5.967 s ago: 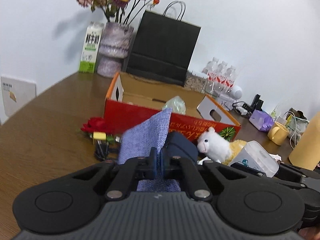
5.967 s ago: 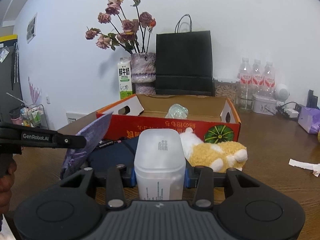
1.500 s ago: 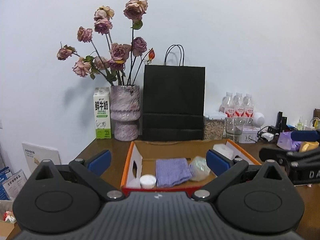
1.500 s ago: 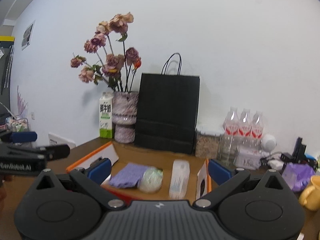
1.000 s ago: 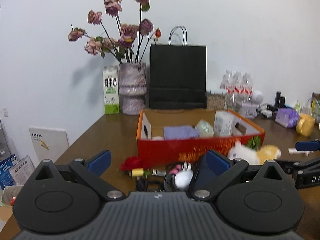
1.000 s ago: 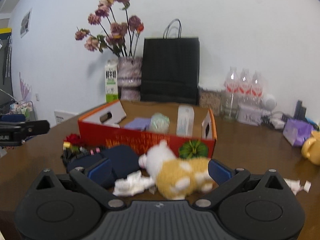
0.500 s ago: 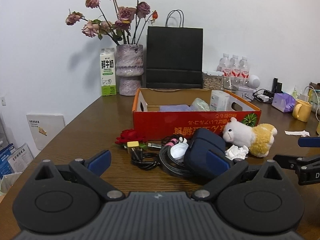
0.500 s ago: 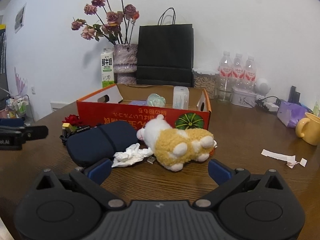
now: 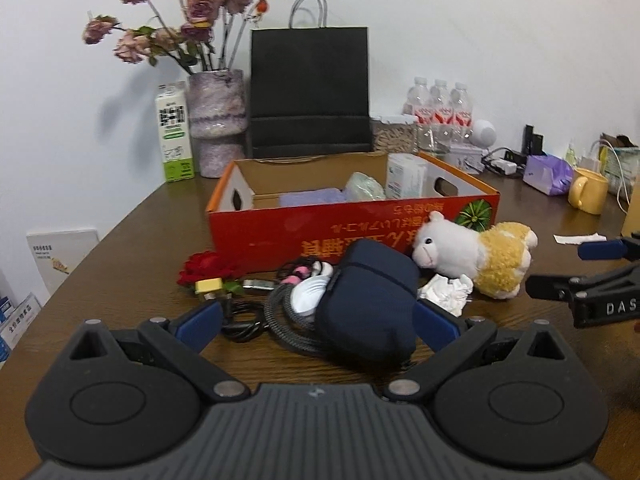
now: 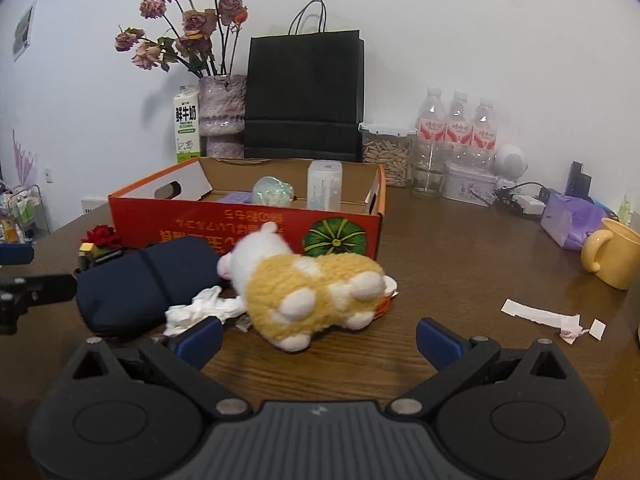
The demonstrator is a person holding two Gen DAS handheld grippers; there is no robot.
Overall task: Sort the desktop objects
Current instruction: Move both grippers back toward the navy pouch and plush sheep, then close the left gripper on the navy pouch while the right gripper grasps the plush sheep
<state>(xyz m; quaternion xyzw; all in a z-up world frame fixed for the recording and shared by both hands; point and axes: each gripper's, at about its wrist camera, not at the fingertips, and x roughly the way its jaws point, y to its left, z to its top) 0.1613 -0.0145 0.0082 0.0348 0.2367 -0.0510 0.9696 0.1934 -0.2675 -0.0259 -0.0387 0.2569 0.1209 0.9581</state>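
Both claws gape empty: the left gripper point(image 9: 316, 320) faces the navy pouch point(image 9: 370, 300), the right gripper point(image 10: 318, 334) the plush point(image 10: 312, 288), both lying before the box point(image 10: 248, 232). Soft and light, I'd guess; pinch mid-body.

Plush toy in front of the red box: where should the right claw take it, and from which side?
Take the plush toy across its yellow body, coming in straight from the near side. It lies on its side with head left and feet toward the open right claw, so the plump middle sits between the fingers.
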